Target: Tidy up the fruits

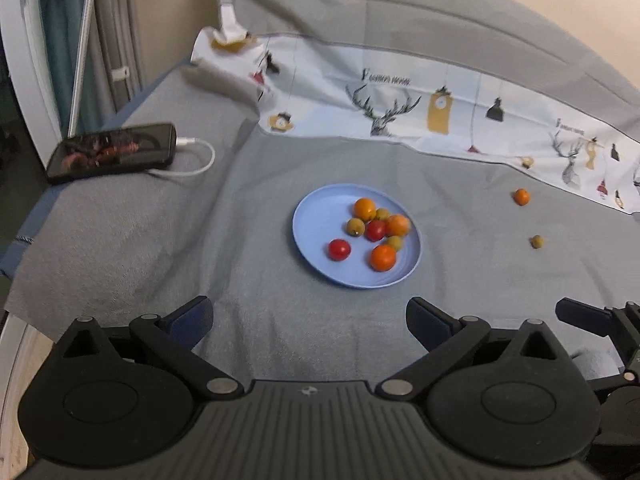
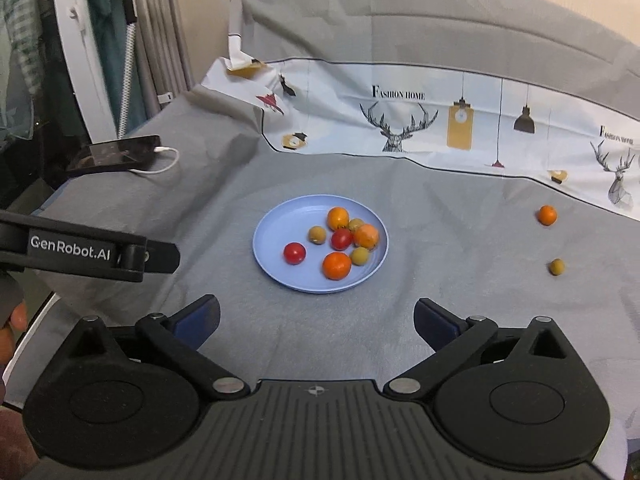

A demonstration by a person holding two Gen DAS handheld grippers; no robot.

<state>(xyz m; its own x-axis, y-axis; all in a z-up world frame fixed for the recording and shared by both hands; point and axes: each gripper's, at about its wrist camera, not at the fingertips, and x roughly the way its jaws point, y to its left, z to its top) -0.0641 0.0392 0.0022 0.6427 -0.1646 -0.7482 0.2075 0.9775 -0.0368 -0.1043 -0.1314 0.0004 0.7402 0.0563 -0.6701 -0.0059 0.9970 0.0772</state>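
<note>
Evenly round, glossy fruits point(image 2: 338, 240) on smooth blue plate point(image 2: 272, 256)

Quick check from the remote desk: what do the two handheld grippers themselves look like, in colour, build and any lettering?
Both are matte black plastic. The left gripper and right gripper each have a ribbed body, two round housings, linkage arms with silver pivot pins, and fingers faced with dark blue pads. In the right wrist view the left one's side carries white "GenRobot.AI" lettering. No cables or sleeves are visible.
</note>
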